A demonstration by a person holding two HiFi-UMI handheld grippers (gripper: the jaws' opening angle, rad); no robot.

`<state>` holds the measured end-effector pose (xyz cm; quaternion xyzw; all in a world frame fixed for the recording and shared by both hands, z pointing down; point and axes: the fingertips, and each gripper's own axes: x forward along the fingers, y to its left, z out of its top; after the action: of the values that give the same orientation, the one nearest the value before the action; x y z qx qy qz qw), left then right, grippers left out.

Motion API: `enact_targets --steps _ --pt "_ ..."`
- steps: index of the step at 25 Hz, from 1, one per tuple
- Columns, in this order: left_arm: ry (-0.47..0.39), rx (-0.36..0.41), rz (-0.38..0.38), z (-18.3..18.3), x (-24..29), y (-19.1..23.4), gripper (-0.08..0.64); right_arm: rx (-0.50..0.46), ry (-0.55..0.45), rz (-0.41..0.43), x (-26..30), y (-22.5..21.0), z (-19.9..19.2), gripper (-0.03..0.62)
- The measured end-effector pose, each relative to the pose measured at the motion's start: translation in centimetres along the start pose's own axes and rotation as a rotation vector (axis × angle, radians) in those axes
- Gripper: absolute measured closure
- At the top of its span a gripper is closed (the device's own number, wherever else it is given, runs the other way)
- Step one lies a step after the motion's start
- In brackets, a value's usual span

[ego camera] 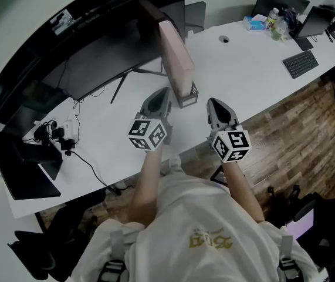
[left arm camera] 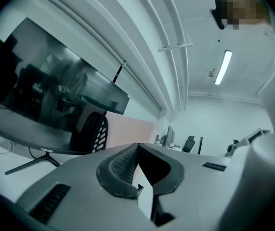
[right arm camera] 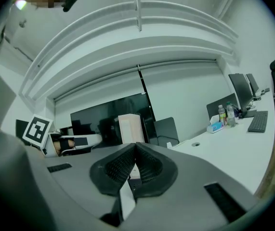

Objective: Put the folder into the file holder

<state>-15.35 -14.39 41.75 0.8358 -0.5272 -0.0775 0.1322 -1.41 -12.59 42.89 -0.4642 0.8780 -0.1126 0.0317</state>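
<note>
You have the pink folder (ego camera: 175, 54) standing upright in the wire file holder (ego camera: 188, 97) on the white table (ego camera: 243, 69), right of the monitor (ego camera: 97, 60). On its near side, your left gripper (ego camera: 161, 94) and right gripper (ego camera: 216, 104) are both closed, holding nothing.

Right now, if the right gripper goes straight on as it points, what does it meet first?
Probably the pink folder standing in the file holder; it sits dead ahead of the shut right gripper. Depth is unclear.
</note>
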Motion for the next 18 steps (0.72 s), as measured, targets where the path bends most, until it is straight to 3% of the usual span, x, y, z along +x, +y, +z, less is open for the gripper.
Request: enact_targets --steps 7,18 --pt "0.004 0.014 0.054 -0.4 -1.2 -0.2 0.543 -0.022 0.026 0.000 -1.1 -0.2 -0.4 0.583" --pt "0.024 0.003 0.029 -0.9 -0.9 -0.5 0.545 -0.054 0.045 0.000 -0.7 0.0 -0.6 0.583"
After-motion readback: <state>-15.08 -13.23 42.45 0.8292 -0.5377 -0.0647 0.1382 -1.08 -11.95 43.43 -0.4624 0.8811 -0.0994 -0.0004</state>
